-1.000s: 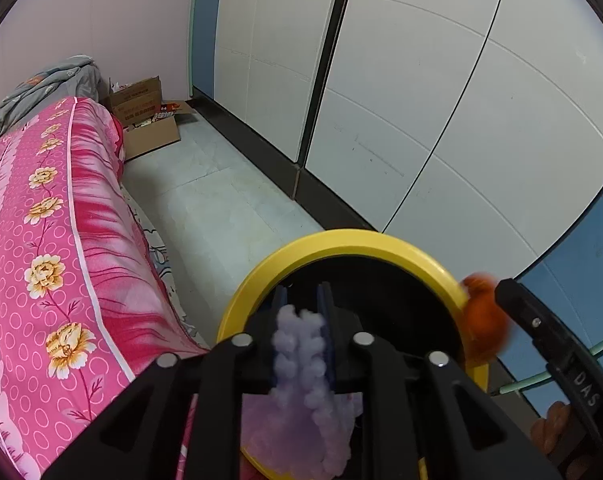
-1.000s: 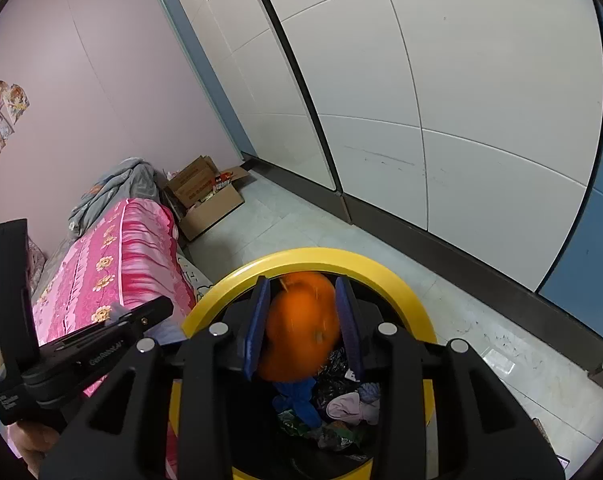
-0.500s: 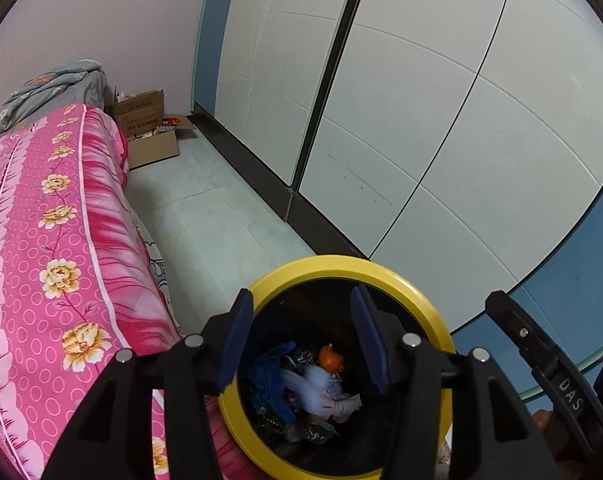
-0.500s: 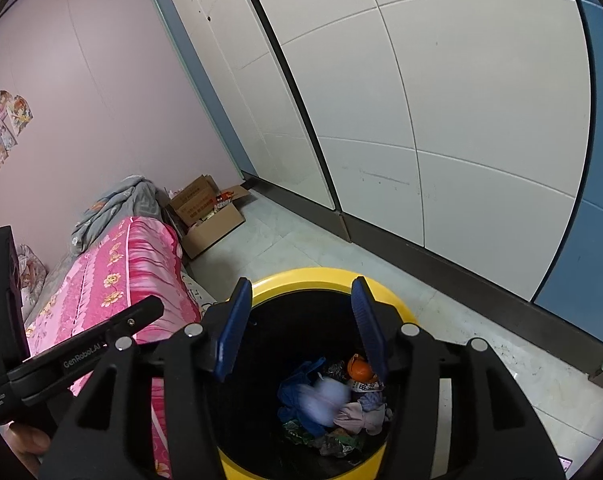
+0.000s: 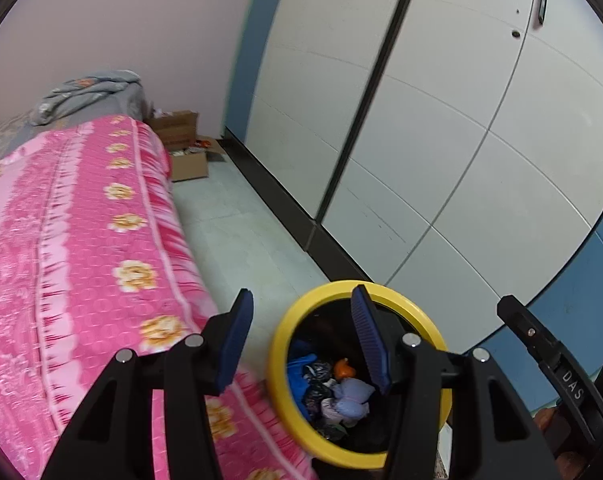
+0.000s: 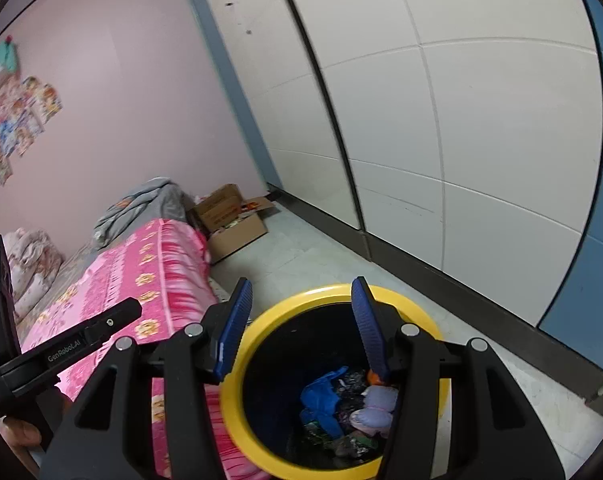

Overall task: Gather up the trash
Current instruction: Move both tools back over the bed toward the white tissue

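Now we are just after the drop: both grippers stand above the yellow-rimmed bin [image 6: 261, 420], and the trash already lies inside it. Our left gripper [image 5: 301, 336] has its jaws apart with nothing between the blue pads, and the same is true for our right gripper [image 6: 301, 328]. The pale purple lump [image 5: 351, 396] and the small orange piece [image 5: 343, 368] rest on the heap of dark and blue scraps at the bottom. The bin stands on the floor just beside the pink flowered bed cover [image 5: 81, 240].

A second ago the left pads were pressing the purple lump and the right pads the orange piece, both over the rim. Since then the jaws have opened and stopped, both things have fallen in, and the bin looks lower and smaller in the two views.

In our judgement, the next move calls for turning away to look for more trash; none is clearly visible here, only a cardboard box [image 6: 237, 224] by the far wall.
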The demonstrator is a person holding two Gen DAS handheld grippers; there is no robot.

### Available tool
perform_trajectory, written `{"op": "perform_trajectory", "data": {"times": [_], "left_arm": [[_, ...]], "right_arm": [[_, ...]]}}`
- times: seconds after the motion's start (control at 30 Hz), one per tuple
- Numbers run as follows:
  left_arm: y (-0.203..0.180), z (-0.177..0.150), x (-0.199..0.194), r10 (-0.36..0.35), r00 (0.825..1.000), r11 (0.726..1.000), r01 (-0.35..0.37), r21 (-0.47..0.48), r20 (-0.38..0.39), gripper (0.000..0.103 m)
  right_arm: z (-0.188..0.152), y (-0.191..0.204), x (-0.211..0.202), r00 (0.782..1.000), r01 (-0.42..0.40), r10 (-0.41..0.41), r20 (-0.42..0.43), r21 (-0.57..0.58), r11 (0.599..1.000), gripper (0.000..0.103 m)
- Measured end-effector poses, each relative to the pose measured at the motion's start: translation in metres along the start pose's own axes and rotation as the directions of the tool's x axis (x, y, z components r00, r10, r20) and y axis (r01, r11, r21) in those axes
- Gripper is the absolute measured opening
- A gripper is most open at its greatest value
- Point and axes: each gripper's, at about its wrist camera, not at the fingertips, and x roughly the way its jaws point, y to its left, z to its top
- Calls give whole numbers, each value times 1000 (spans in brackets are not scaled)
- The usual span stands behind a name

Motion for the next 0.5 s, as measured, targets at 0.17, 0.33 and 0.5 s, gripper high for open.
{"op": "perform_trajectory", "data": {"times": [0.17,0.33,0.5], "left_arm": [[22,-5,-40,61,997,998,-60,-23,46,49],[52,-12,-87,123,988,991,-117,-68,98,49],[79,-24,-133,188,972,979,-174,-110,138,49]], "right_arm": [[-2,39,-15,998,-68,68,2,-68,995,49],[-8,82,-33,989,-145,146,-5,-148,978,49],[-20,124,-48,976,-219,217,-31,-213,952,49]]}}
